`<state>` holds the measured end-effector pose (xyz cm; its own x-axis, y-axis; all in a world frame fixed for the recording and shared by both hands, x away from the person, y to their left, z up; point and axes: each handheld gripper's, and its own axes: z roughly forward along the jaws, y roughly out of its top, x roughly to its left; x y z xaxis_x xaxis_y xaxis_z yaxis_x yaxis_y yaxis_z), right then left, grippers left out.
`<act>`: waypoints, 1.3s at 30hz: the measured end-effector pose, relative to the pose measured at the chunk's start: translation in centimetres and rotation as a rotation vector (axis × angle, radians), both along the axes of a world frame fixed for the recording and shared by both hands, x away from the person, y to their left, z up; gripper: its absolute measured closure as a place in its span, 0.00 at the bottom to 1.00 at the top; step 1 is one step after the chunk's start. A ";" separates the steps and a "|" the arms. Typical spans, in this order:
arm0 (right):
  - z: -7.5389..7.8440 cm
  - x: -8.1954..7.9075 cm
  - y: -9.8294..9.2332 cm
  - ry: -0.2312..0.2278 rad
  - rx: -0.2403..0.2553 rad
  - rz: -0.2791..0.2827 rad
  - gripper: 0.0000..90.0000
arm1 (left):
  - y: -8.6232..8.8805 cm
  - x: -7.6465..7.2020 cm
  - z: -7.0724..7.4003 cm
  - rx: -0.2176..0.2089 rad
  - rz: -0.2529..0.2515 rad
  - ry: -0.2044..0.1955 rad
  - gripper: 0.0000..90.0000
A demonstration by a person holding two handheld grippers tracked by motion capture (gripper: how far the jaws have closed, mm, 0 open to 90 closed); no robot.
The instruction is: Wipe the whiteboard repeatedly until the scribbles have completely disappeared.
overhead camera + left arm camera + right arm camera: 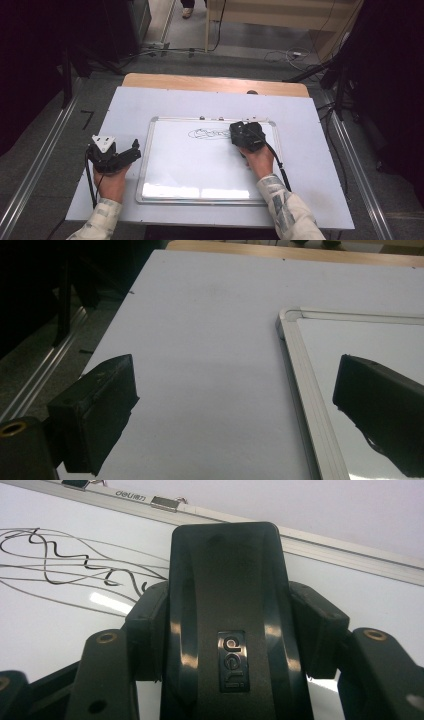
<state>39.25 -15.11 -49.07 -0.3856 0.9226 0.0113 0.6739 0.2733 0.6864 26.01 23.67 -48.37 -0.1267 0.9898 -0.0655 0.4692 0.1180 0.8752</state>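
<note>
Right claw (246,134) pinching a black eraser (227,610), set down on the far part of the whiteboard (190,170), just right of the black scribble (207,134). Left claw (129,152) spread wide with nothing in it, just left of the board, over the white sheet (310,165).

Could go wrong here:
- Might slip out of the pinch: smooth, shiny, rounded plastic on the eraser's back.
- Might shove the whole board along the sheet, with nothing pressing it down.
- Might smear the ink if tipped up on 1 edge.
- Might bump the 2 little clips (165,502) on the far rim (350,555).

Glossy, flat and white on the board face, with bright light spots near the front. Thin, silver and ridged on the rim, with round corners. Dull and plain on the sheet. Light brown wood on the table (200,82) at the far side. Black, blocky and a bit rough on the claw pads (100,405).
</note>
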 end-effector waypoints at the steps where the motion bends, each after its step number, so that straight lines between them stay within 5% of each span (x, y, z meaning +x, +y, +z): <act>1: 0.0 0.0 0.0 0.000 0.000 0.000 0.43 | 0.0 0.0 0.0 0.000 0.001 0.001 0.05; 17: 0.1 0.2 -1.3 0.012 -0.002 -0.016 0.43 | 0.1 -0.1 0.0 -0.002 0.004 -0.001 0.05; 39: 0.0 0.1 1.7 0.002 -0.005 0.008 0.43 | -0.3 0.2 0.1 0.008 -0.010 -0.004 0.05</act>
<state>39.36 -13.41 -49.09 -0.3925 0.9197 0.0076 0.6735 0.2818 0.6834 26.18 23.34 -48.30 -0.1167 0.9915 -0.0583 0.4671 0.1066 0.8777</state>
